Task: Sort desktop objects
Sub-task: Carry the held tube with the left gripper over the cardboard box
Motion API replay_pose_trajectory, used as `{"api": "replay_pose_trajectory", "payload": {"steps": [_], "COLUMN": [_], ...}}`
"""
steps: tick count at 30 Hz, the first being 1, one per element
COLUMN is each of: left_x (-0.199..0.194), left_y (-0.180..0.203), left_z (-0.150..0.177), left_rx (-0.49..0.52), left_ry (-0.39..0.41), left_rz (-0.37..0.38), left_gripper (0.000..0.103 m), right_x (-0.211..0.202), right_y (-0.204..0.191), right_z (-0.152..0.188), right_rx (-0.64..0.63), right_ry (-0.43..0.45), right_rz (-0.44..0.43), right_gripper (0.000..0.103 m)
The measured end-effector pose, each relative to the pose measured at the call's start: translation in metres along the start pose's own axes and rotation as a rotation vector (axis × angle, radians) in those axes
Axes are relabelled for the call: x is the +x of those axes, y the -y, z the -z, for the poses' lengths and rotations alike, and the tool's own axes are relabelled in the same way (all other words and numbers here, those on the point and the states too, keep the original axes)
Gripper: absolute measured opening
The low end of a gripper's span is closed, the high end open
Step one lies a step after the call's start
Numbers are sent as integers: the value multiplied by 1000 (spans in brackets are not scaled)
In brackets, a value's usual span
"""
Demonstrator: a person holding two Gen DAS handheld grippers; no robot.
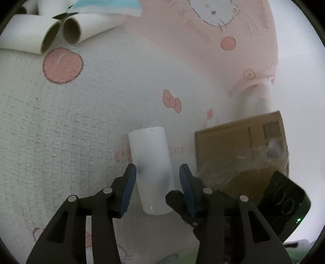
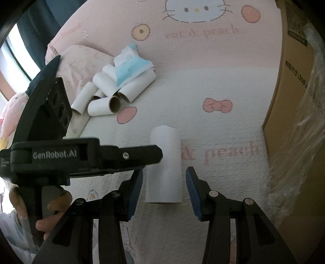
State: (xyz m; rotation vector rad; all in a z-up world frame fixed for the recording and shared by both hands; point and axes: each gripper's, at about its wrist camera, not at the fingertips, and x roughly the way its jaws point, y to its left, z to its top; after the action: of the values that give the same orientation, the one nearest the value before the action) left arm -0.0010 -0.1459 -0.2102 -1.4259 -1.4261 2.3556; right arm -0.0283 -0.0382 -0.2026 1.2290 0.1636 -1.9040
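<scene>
A white paper tube (image 1: 151, 168) lies on the pink and white cartoon cloth (image 1: 81, 121). My left gripper (image 1: 157, 172) is open with its jaws either side of the tube, not closed on it. The same tube (image 2: 164, 164) shows in the right wrist view, between the open jaws of my right gripper (image 2: 164, 182). The left gripper's black body (image 2: 61, 154) reaches in from the left, its tip over the tube. A pile of several white tubes (image 2: 109, 95) lies at the far left, with a blue face mask (image 2: 130, 65) on top.
A brown cardboard box (image 1: 241, 150) with clear plastic wrap stands to the right of the tube, also in the right wrist view (image 2: 294, 121). The tube pile (image 1: 50, 30) and mask (image 1: 105, 8) show at the top left. A pink plush toy (image 2: 12, 113) lies at the far left.
</scene>
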Motion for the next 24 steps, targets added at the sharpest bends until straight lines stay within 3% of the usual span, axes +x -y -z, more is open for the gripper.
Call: {"api": "replay_pose_trajectory", "payload": {"steps": [7,16,19,24], "left_x": [16,27,22,2], "left_y": [-6,-14,-4,29], "left_z": [-8,-11,-10,-7], "left_rx": [-21,-76,-18,173], "left_ry": [-16,-28,-5,65], "left_rz": [-31,38,28,-1], "left_gripper": [48,47,47,47], "right_x": [14,21,22,11], "right_y": [1,4,3,-8], "right_z": [-5,-12,-12,-15], "right_rx": [11,37,24,-20], "right_ry": [-59,-93,-99,-57], "right_rz": [30,53,46,13], "right_gripper": [43,49,49,49]}}
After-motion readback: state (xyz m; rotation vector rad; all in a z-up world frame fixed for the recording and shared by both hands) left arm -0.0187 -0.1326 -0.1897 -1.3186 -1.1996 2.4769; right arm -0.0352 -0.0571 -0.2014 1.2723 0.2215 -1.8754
